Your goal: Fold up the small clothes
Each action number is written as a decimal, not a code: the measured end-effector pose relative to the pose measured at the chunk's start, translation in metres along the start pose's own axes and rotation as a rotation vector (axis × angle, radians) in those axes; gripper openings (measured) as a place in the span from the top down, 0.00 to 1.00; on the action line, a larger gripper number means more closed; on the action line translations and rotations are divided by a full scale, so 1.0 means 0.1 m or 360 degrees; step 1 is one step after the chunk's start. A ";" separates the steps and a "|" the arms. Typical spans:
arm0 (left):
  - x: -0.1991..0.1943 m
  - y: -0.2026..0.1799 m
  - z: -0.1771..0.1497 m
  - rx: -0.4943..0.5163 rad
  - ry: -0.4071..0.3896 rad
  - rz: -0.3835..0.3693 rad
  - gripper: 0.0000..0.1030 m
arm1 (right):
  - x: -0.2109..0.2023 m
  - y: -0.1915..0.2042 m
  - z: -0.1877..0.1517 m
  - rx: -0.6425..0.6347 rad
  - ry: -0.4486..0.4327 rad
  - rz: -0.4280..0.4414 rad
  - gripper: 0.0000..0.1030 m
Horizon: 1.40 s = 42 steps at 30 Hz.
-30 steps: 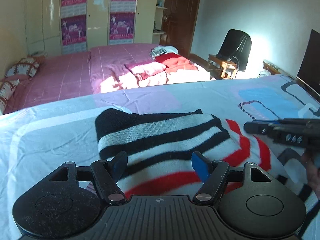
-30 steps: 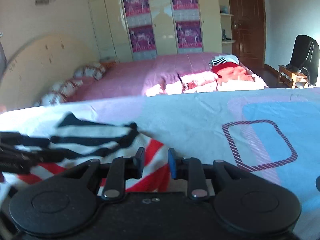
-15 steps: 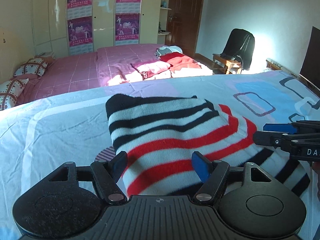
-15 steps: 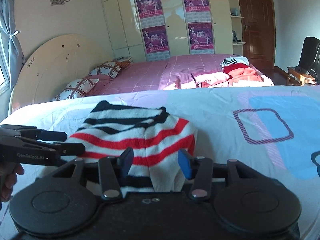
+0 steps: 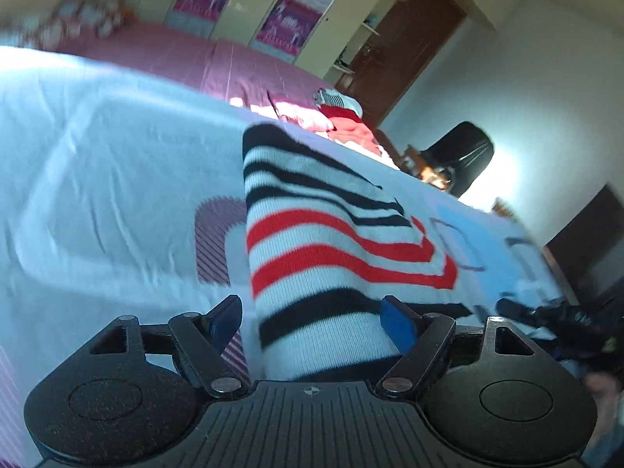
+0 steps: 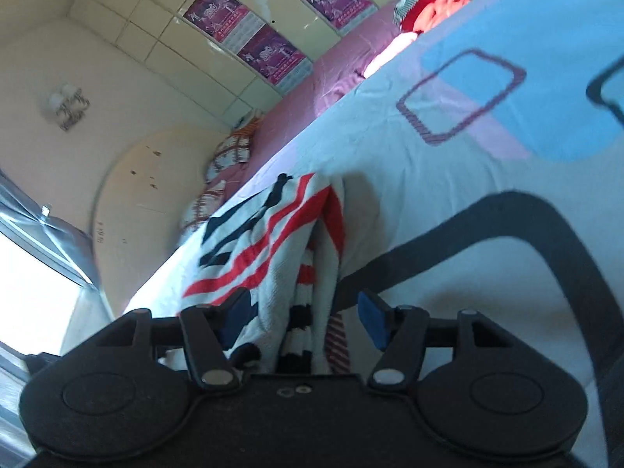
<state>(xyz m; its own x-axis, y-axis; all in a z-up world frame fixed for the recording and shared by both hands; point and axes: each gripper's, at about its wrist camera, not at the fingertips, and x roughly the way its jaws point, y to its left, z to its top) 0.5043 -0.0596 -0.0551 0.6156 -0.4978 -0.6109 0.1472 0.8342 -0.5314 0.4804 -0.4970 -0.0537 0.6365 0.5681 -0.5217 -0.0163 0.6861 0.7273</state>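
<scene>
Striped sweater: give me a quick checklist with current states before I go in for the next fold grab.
1. Sweater lying on the bed sheet, not hanging from a gripper: ok.
2. Left gripper free: ok. Its jaws have just been opening; the sweater's near end lies between them, pads not pressing.
3. Right gripper free: ok. Its jaws have just been opening too; the sweater's edge sits between them, not pinched.
4. Fold neat: not ok. The right wrist view shows layers gaping along the near edge.
5. Grippers apart from each other: ok. The left wrist view shows the right gripper off to the side, beyond the sweater.
6. Views sharp enough to aim: not ok, both blurred and tilted.
</scene>
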 end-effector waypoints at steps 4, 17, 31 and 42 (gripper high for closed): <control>0.04 0.11 -0.14 -0.0104 0.0013 -0.0036 0.25 | 0.08 0.05 -0.12 -0.0056 0.0123 0.0108 0.54; 0.09 0.27 -0.31 -0.0220 0.0034 -0.0207 0.25 | 0.05 -0.27 -0.34 0.0117 0.0090 0.0231 0.75; 0.23 0.38 -0.18 -0.0362 0.0074 -0.0351 0.15 | 0.18 -0.17 -0.06 0.0061 0.0160 0.0145 0.25; 0.55 0.27 0.07 -0.0265 0.0113 -0.0367 0.16 | 0.44 -0.13 0.09 -0.0025 0.0236 0.0235 0.43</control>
<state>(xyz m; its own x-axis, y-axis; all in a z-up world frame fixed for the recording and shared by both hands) 0.5472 -0.0626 -0.0994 0.5241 -0.6900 -0.4993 0.1441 0.6496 -0.7465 0.5154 -0.4844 -0.0823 0.5058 0.7229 -0.4706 -0.1137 0.5967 0.7943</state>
